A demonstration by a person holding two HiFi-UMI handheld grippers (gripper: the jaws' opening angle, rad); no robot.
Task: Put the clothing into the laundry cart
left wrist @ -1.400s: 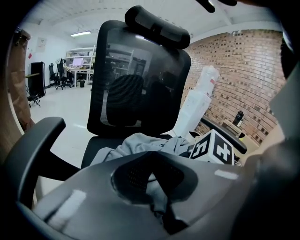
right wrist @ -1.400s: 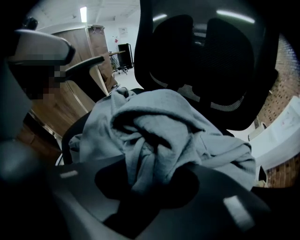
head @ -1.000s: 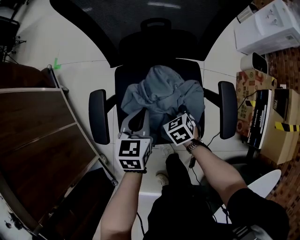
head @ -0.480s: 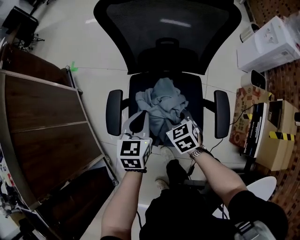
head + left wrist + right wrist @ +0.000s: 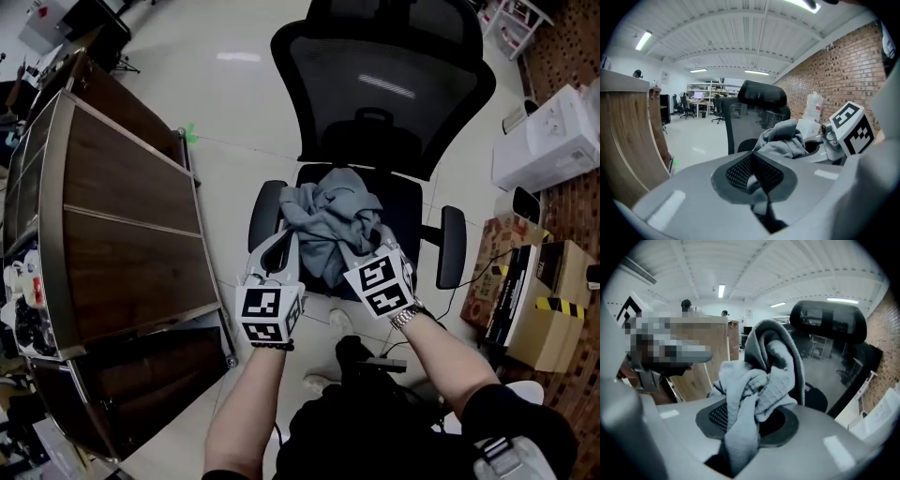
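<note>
A grey garment [image 5: 333, 220] hangs bunched above the seat [image 5: 417, 202] of a black office chair. My right gripper [image 5: 381, 247] is shut on its right side; in the right gripper view the cloth [image 5: 759, 385] fills the gap between the pads and spills over the right gripper [image 5: 750, 423]. At the garment's left edge my left gripper [image 5: 288, 230] has its jaws closed, and in the left gripper view a thin fold of grey cloth sits pinched in the left gripper [image 5: 751, 164]. The bundle [image 5: 783, 140] shows just beyond. No laundry cart is in view.
The chair's mesh backrest [image 5: 394, 94] and armrests [image 5: 452, 246] stand right behind the garment. A wooden cabinet [image 5: 122, 216] runs along the left. Cardboard boxes [image 5: 534, 314] and a white appliance [image 5: 553, 136] line the right by a brick wall.
Both grippers have risen with the garment, which has come up off the seat and bunched together. The chair now looks smaller and further below.
</note>
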